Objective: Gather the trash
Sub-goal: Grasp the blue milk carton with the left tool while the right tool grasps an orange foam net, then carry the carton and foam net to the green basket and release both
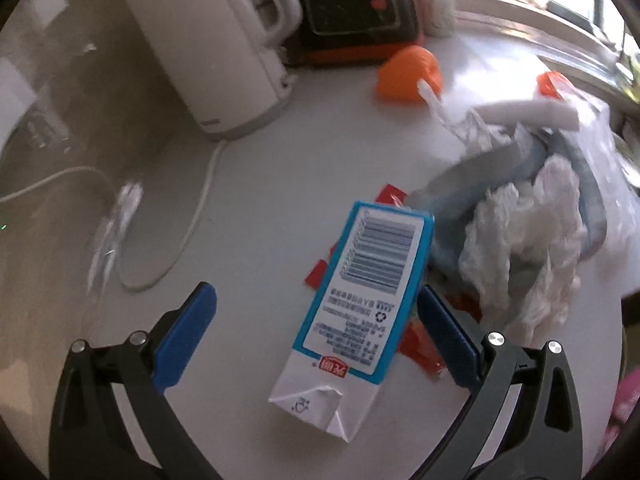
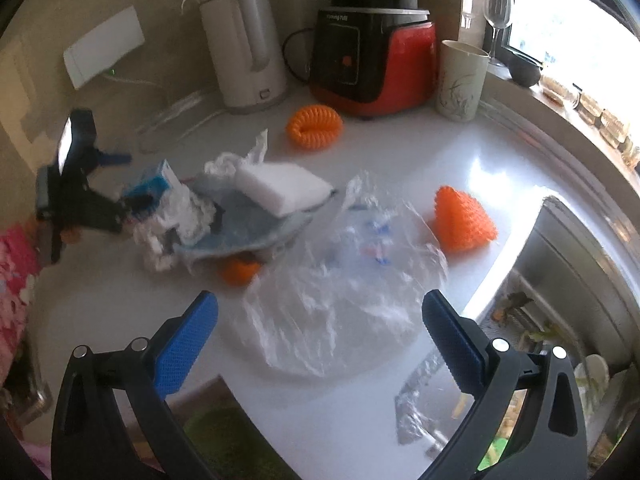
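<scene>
One boxy paper carton (image 1: pixel 360 304), crinkly film (image 2: pixel 340 300)

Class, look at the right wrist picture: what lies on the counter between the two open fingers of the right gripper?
A crumpled clear plastic bag lies on the white counter between the right gripper fingers, untouched; the right wrist view shows it.

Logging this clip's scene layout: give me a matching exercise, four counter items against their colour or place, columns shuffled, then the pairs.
Items:
1. carton
2. kettle
3. sponge
4. plastic bag

Descriptions:
A. clear, between the right gripper's open fingers
B. white block resting on the grey cloth
C. blue and white, between the left gripper's fingers
D. white, left of the blender

Pairs: 1-C, 2-D, 3-B, 4-A
</scene>
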Tool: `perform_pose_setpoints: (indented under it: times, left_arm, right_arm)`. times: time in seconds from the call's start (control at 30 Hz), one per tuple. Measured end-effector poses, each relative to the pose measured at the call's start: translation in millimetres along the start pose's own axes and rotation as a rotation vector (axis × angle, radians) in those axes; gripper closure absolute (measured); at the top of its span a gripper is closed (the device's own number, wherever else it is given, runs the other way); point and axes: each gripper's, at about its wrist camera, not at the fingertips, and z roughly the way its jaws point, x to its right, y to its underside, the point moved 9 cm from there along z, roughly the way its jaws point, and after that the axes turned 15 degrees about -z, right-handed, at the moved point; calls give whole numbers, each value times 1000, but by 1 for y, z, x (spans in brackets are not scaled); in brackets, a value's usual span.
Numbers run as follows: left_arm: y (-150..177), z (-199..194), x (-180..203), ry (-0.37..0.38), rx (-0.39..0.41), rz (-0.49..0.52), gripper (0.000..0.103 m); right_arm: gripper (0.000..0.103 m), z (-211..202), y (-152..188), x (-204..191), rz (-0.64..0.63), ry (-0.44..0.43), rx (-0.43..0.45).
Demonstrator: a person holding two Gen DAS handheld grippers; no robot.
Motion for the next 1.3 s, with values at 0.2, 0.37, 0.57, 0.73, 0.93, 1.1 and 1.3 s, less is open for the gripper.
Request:
perform_pose_setpoints:
  times: [0.2, 0.37, 0.57, 0.73, 0.93, 1.1, 1.3]
  left_arm:
    - [-2, 1, 9, 113, 4, 11, 18]
    - [3, 0, 11, 148, 1, -25, 53]
    - [11, -9, 5, 121, 2, -105, 61]
    - [22, -21, 2, 92, 9, -199, 62]
    - [36, -33, 2, 74, 1, -316, 62]
    - [43, -47, 8, 60, 15, -365, 62]
    - [40, -68, 21, 42, 49, -379, 62]
  right_arm:
    - [2, 6, -5, 13, 72, -17, 10]
    - [2, 13, -22, 33, 81, -15, 20]
    - [2, 60, -106, 30, -9, -100, 48]
    - [2, 142, -165, 32, -41, -128, -40]
    - [20, 232, -182, 38, -20, -144, -192]
    - [69, 246, -183, 35, -26, -170, -208]
    - [71, 179, -199, 19, -71, -136, -71]
